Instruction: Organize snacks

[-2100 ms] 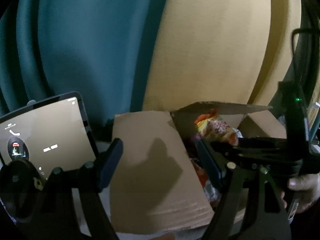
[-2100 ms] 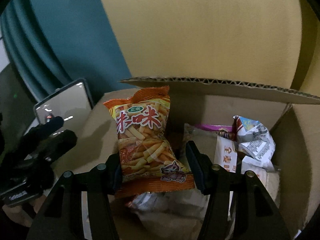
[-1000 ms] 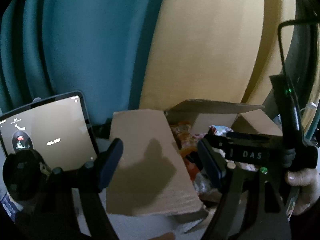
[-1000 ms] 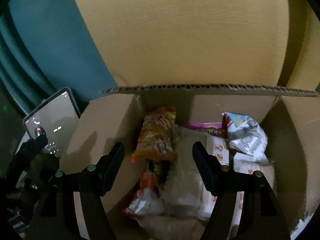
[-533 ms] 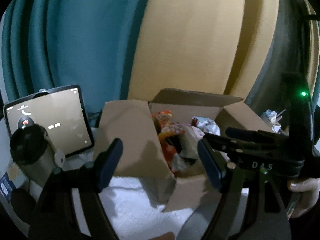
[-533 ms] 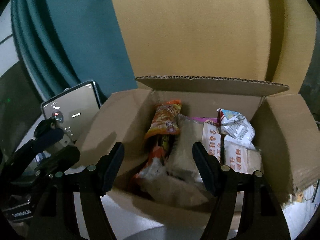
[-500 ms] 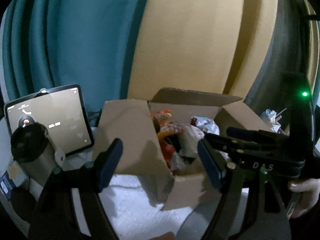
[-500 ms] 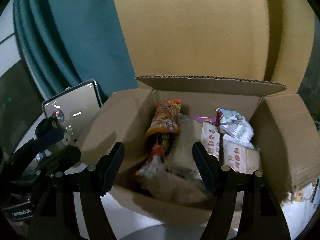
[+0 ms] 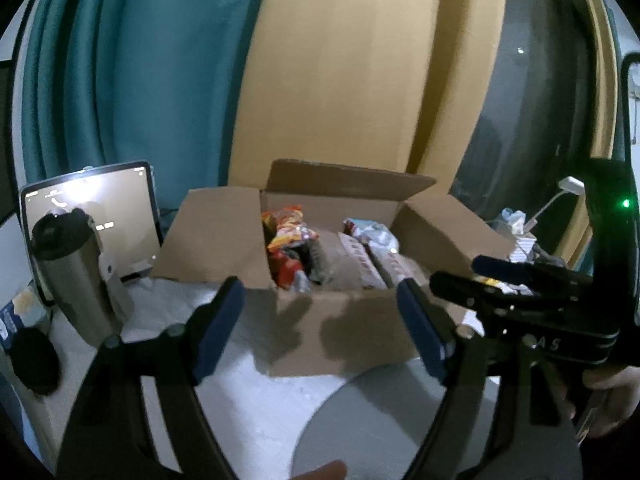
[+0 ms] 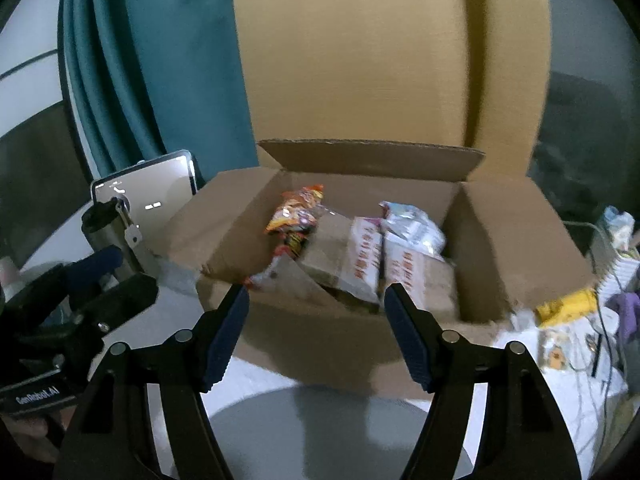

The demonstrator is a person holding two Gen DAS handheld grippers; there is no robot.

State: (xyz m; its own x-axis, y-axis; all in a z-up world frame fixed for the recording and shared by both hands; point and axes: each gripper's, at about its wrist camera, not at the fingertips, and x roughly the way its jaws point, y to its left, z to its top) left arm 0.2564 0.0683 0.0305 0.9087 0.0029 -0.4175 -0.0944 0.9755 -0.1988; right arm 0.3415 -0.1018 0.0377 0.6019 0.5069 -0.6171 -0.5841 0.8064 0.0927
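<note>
An open cardboard box (image 10: 304, 336) stands on the white table and holds several snack packs. An orange snack bag (image 10: 298, 210) leans at its left, brown packs with red print (image 10: 366, 258) lie in the middle, and a white crumpled bag (image 10: 414, 228) is at the back right. The box (image 9: 344, 332) and the orange bag (image 9: 290, 232) also show in the left wrist view. My right gripper (image 10: 316, 316) is open and empty, in front of the box. My left gripper (image 9: 320, 312) is open and empty, also in front of the box.
A lit tablet (image 9: 90, 216) leans at the back left with a steel flask (image 9: 76, 276) before it. A grey round mat (image 10: 336, 432) lies on the table in front of the box. Cables and small clutter (image 10: 576, 320) sit to the right. Teal curtain and a tan panel stand behind.
The right gripper let go of the orange snack bag, which now rests in the box. Both grippers have drawn back from the box, so the whole box and table now show.
</note>
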